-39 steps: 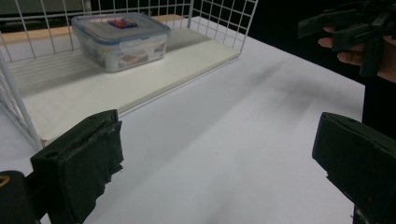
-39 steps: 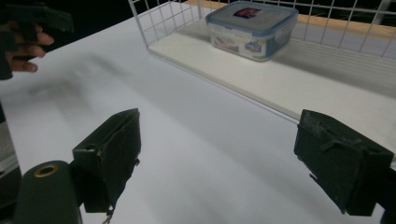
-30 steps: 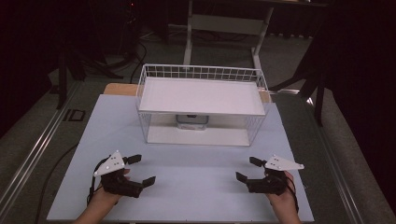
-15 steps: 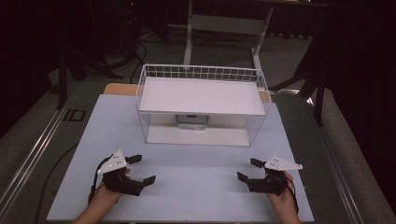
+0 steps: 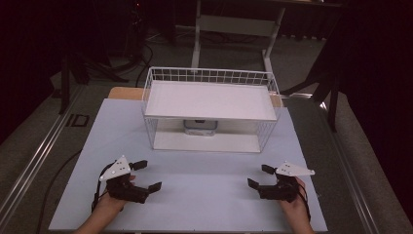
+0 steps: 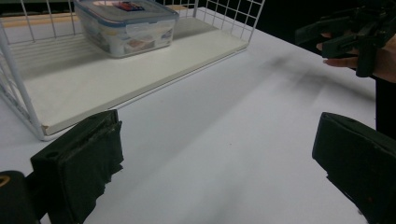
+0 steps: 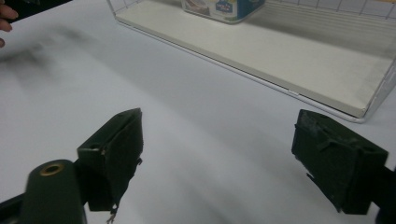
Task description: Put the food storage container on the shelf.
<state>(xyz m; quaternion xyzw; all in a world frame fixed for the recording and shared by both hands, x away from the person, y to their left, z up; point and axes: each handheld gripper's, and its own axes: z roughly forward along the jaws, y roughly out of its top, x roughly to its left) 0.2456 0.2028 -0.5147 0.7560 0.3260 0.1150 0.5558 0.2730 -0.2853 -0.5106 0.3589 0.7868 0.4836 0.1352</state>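
A white wire rack point(image 5: 210, 77) with a white top shelf stands at the far middle of the table. A clear plastic container point(image 5: 199, 127) with a blue-trimmed lid sits on the rack's lower board point(image 6: 130, 77), under the shelf. The same container point(image 6: 126, 23) lies ahead in the left gripper view and at the top of the right gripper view point(image 7: 223, 8). My left gripper point(image 5: 147, 175) rests near the table's front left, open and empty. My right gripper point(image 5: 259, 176) rests at the front right, also open and empty. Both sets of jaws point inward and stand wide apart point(image 6: 219, 154) point(image 7: 219, 149).
The white table top point(image 5: 204, 170) lies bare between the two grippers and the rack. The other hand's gripper point(image 6: 352, 32) shows at the upper right of the left gripper view. Dark floor, stands and a desk frame point(image 5: 234, 24) lie beyond the table.
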